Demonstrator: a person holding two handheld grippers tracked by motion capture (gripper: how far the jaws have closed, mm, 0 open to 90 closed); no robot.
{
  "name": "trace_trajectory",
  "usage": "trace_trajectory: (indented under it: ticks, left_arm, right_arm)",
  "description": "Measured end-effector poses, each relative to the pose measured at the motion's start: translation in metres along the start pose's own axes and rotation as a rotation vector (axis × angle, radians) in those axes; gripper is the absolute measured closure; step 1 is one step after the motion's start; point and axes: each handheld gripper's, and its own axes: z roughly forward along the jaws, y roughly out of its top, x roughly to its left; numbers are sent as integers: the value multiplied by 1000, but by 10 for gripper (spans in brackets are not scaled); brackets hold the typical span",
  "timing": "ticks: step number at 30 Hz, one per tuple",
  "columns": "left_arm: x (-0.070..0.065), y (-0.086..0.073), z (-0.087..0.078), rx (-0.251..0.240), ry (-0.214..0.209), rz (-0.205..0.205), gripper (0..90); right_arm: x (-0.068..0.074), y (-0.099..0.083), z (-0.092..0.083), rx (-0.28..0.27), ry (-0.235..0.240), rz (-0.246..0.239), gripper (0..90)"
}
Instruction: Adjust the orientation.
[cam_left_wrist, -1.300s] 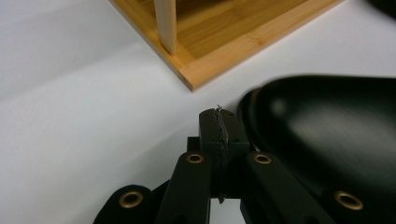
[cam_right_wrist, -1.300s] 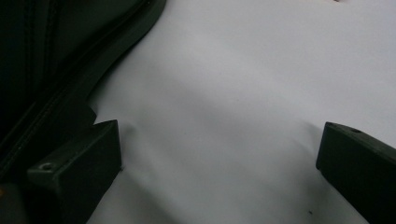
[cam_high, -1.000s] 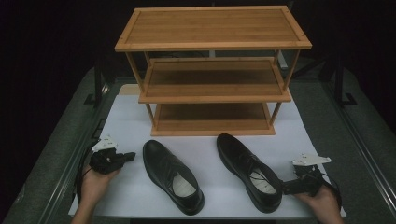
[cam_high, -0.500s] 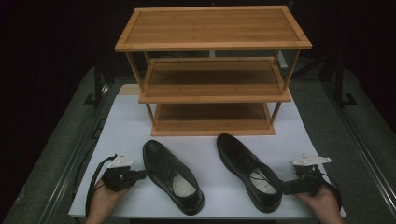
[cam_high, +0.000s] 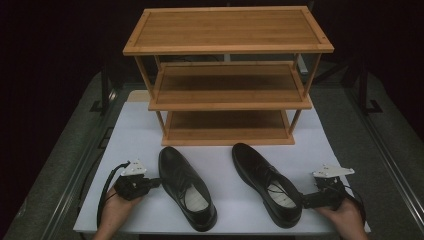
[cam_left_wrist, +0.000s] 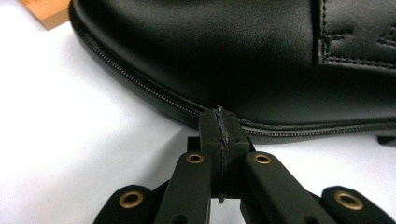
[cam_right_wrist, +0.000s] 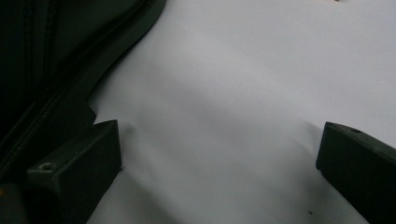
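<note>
While the left gripper lies low on the white counter with its tip at the outer side of the left shoe, its jaws are pressed flat together with nothing between them. From the left gripper view, the closed tips meet the stitched welt of that shoe, right where the sole joins the black leather; whether they press on it or just touch cannot be told. A corner of the wooden rack shows at the upper left of that view.

Both shoes sit on the counter in front of the rack, toes toward it and heels toward the person. The left shoe stands near the rack's left foot and angles to the right as it comes back; the right shoe lies parallel to it, well apart, with a strip of bare counter between them. Neither touches the rack.

At the near right corner, the right hand holds the right gripper, whose tip is just beside the heel of the right shoe. In the right gripper view its jaws stand wide apart over bare counter, with no object between them; one jaw is next to the shoe's sole edge, close by it, though contact is not clear. The left hand comes in from the near edge, cable looping beside it.
</note>
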Motion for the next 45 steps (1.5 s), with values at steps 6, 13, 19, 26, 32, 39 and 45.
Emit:
trace_trajectory:
  ticks: [6, 13, 19, 26, 32, 39, 45]
  left_arm:
    - [4, 10, 10, -5, -6, 1, 900]
    - [8, 23, 22, 1, -11, 8, 900]
    - [10, 32, 30, 4, -17, 13, 900]
    - [10, 40, 38, 6, -20, 17, 900]
    - [10, 47, 45, 7, -22, 20, 900]
    - [8, 53, 51, 4, -21, 28, 900]
    - [8, 52, 48, -12, -35, 25, 900]
  right_arm:
    - [0, 0, 0, -1, 1, -1, 0]
    - [0, 0, 0, -1, 0, -1, 0]
    - [0, 0, 0, -1, 1, 1, 0]
    - [0, 0, 0, -1, 1, -1, 0]
    - [0, 0, 0, -1, 1, -1, 0]
    - [0, 0, 0, -3, 1, 0, 0]
    - [0, 0, 0, -1, 1, -1, 0]
